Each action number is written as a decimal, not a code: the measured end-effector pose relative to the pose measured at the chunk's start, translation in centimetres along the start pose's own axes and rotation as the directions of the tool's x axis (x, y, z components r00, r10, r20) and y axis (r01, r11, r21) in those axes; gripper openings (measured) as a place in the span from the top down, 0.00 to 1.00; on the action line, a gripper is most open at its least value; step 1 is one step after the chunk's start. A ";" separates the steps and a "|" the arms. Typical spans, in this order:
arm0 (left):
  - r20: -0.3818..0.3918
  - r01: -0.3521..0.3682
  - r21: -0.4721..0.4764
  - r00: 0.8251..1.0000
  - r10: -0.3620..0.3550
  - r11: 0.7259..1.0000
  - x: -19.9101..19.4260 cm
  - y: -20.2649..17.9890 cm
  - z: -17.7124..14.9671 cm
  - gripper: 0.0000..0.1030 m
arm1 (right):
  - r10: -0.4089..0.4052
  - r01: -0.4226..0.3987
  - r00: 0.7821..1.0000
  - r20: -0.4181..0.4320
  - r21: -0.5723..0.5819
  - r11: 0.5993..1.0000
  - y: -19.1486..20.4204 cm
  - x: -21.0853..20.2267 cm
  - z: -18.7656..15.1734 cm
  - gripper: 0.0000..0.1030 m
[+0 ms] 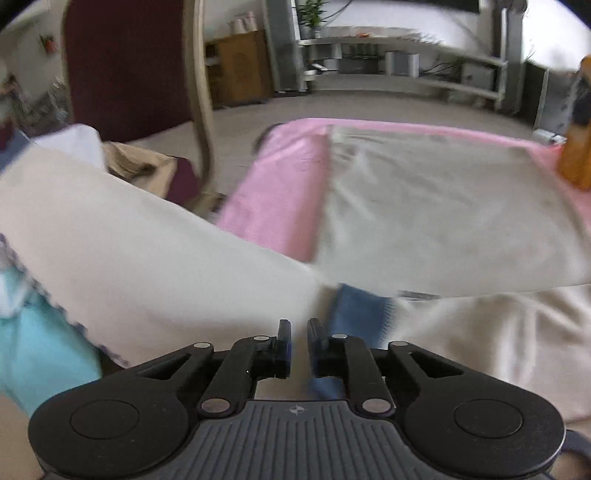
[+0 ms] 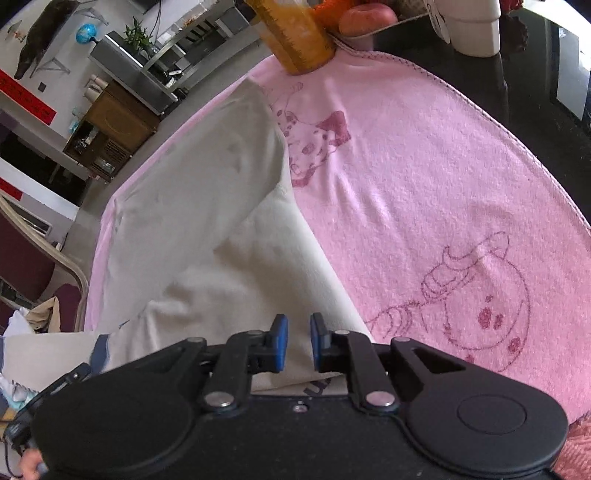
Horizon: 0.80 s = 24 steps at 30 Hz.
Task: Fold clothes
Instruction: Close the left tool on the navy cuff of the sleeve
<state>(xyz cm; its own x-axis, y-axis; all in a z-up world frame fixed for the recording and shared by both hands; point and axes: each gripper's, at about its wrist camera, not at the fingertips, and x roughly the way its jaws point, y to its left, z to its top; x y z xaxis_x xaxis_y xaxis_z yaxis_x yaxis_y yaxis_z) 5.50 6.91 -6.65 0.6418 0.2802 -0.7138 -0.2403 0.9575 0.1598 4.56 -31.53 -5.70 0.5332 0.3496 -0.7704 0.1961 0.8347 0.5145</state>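
Cream cloth, a garment [image 2: 207,206], lies across a pink towel [image 2: 424,184] on the dark table [image 2: 535,85], its near part bunched under both claws. Left gripper [image 1: 298,328] stands at a narrow gap, its blue pads above the cream fabric; whether they pinch it I cannot tell. Right gripper [image 2: 298,325] shows the same narrow gap over the garment's near edge, grip unclear. An orange bottle [image 2: 295,33] stands on the towel's far edge; the towel's right side lies bare.

Dark glossy tabletop [image 2: 524,85] ahead of me, pink printed towel [image 2: 424,192] spread flat on it, orange jar [image 2: 295,40] on the towel's far edge, white container [image 2: 474,29] on bare tabletop beyond, cream garment [image 2: 207,192] lying over the towel's left part
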 end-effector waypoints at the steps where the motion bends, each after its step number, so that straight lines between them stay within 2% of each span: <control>1: 0.014 0.004 -0.015 1.000 -0.004 1.000 -0.5 0.3 -0.1 0.86 | 0.014 -0.014 1.000 0.014 -0.001 1.000 0.0 -0.3 0.0 0.87; 4: 0.062 0.120 -0.031 0.991 -0.118 0.992 -2.0 0.5 -0.5 0.86 | 0.071 -0.071 0.997 0.016 0.000 0.997 -0.3 -0.6 0.0 0.87; 6: 0.024 0.198 0.009 0.980 -0.198 0.980 -1.5 -0.7 -0.8 0.81 | 0.096 -0.096 0.995 -0.029 0.029 0.995 -0.5 0.3 -0.2 0.87; 8: -0.041 0.201 0.065 0.979 -0.199 0.977 -0.4 -2.0 -1.4 0.81 | 0.104 -0.097 0.991 -0.090 0.073 0.993 -1.1 1.6 -0.2 0.87; 9: -0.065 0.176 0.094 0.983 -0.170 0.980 0.2 -2.4 -1.7 0.81 | 0.070 -0.062 0.991 -0.111 0.075 0.995 -1.3 2.0 -0.3 0.87; 10: -0.087 0.151 0.123 0.986 -0.141 0.981 0.7 -2.8 -2.0 0.75 | 0.033 -0.023 0.991 -0.131 0.075 0.997 -1.6 2.4 -0.3 0.91; 11: -0.096 0.137 0.143 0.988 -0.124 0.980 0.9 -3.0 -2.2 0.72 | 0.009 0.001 0.991 -0.134 0.069 0.998 -1.9 2.5 -0.4 1.00; 16: -0.112 0.150 0.102 0.984 -0.139 0.983 0.9 -2.2 -2.0 0.72 | -0.102 0.109 0.992 -0.075 0.091 0.990 -3.7 0.3 -0.5 1.00; 17: -0.114 0.153 0.090 0.983 -0.142 0.984 0.7 -2.1 -2.0 0.72 | -0.132 0.136 0.990 -0.051 0.089 0.987 -3.7 -0.1 -0.6 0.96; 18: -0.113 0.155 0.078 0.983 -0.146 0.985 0.5 -2.0 -2.0 0.72 | -0.187 0.187 0.982 -0.015 0.071 0.980 -3.5 -0.6 -0.6 0.91; 20: -0.094 0.159 0.051 0.984 -0.153 0.986 -0.3 -1.5 -2.0 0.76 | -0.247 0.245 0.967 0.067 0.032 0.969 -2.9 -1.6 -0.6 0.91; 21: -0.077 0.166 0.036 0.984 -0.163 0.985 -0.7 -1.3 -1.9 0.77 | -0.218 0.216 0.971 0.098 0.033 0.976 -2.8 -2.1 -0.5 0.91; 24: -0.029 0.211 -0.015 0.977 -0.212 0.977 -1.1 -0.7 -1.0 0.77 | -0.054 0.046 0.993 0.107 0.076 0.996 -2.4 -1.8 0.3 0.91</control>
<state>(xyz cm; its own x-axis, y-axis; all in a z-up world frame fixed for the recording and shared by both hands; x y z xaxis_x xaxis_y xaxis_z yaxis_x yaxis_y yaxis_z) 4.24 5.82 -6.62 0.6571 0.0690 -0.7507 -0.1103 0.9939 -0.0051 3.39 -34.26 -5.39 0.6069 0.2562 -0.7523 0.2825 0.8153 0.5055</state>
